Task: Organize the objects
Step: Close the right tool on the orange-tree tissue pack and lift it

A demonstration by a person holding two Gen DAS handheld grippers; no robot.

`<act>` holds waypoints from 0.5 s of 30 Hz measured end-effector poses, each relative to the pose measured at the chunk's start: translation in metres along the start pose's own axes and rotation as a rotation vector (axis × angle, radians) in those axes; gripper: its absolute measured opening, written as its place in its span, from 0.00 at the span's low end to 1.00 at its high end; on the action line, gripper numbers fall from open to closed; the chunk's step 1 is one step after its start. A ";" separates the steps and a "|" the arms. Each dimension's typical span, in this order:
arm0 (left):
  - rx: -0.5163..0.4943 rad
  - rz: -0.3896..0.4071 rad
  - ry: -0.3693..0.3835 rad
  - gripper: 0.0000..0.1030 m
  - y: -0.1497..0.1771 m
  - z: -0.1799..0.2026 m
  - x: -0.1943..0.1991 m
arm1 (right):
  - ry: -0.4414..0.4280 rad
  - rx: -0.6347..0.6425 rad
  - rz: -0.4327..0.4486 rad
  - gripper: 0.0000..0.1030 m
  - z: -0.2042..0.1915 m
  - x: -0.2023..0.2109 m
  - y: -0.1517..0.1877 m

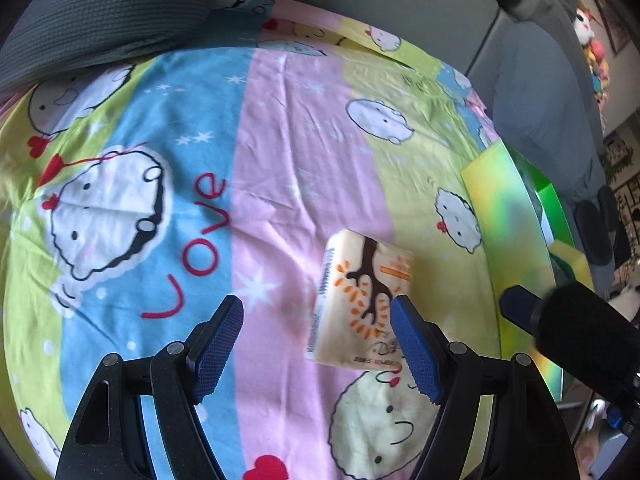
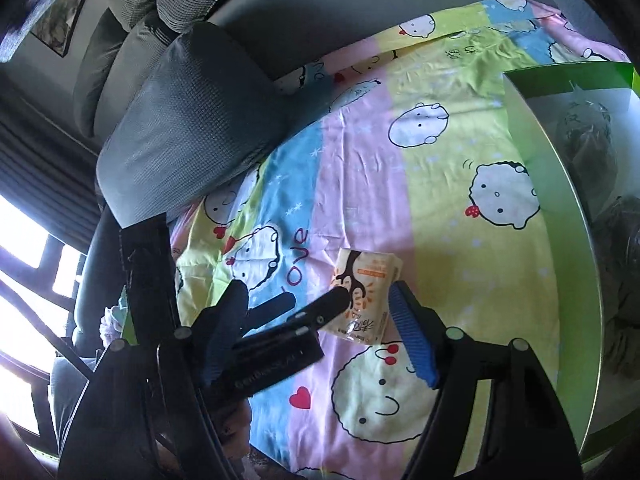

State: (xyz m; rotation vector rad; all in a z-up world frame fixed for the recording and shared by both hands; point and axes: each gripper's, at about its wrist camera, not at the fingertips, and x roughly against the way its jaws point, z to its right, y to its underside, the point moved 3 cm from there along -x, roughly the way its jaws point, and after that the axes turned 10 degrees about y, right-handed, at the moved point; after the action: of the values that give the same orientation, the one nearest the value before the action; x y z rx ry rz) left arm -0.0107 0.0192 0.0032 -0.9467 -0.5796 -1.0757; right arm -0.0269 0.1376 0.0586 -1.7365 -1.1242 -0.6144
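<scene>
**A:** What lies on the bed?

**B:** A small pack of tissues [image 1: 362,298], cream with a brown tree and orange leaves printed on it, rests flat on the cartoon-print bedsheet [image 1: 280,152]. It sits on the pink stripe, near where that stripe meets the yellow one, just above a round smiling cartoon face.

**A:** And the left gripper [image 1: 318,344]?

**B:** It hangs above the sheet with its blue-padded jaws spread apart. Nothing is between the pads; the pack lies beyond them, and the right-hand pad overlaps the pack's lower corner in the left wrist view. Whether that pad touches the pack cannot be told.

**A:** The right gripper [image 2: 316,332]?

**B:** Also spread wide, with nothing clamped. In the right wrist view the pack [image 2: 366,294] shows past its fingertips, and the left gripper's black body crosses in front of its left finger, reaching toward the pack.

**A:** What else is around?

**B:** A green and yellow box [image 1: 516,248] stands at the sheet's right side, near the pack. A grey cushion [image 2: 192,120] rests on the sheet's far left corner. Colourful soft toys [image 1: 592,48] hang in the background at upper right.
</scene>
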 end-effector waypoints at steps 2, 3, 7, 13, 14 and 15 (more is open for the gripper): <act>-0.013 -0.019 0.005 0.74 0.002 0.005 -0.006 | 0.019 -0.022 -0.015 0.71 0.006 -0.007 -0.001; -0.017 -0.026 0.006 0.74 0.003 0.006 -0.008 | 0.023 -0.030 -0.021 0.71 0.011 -0.010 -0.002; -0.026 -0.049 0.004 0.74 0.006 0.009 -0.015 | 0.052 -0.090 -0.082 0.71 0.031 -0.030 -0.002; -0.052 -0.048 0.005 0.69 0.010 0.014 -0.017 | 0.009 -0.123 -0.139 0.61 0.036 -0.050 -0.001; -0.054 -0.049 0.010 0.65 0.010 0.014 -0.017 | 0.010 -0.128 -0.154 0.58 0.036 -0.055 0.000; -0.056 -0.050 0.015 0.60 0.011 0.015 -0.017 | 0.012 -0.130 -0.166 0.55 0.035 -0.059 0.000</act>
State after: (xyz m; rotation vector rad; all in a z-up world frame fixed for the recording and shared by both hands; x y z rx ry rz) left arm -0.0065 0.0423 -0.0066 -0.9764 -0.5655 -1.1483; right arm -0.0558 0.1452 -0.0031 -1.7572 -1.2521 -0.8144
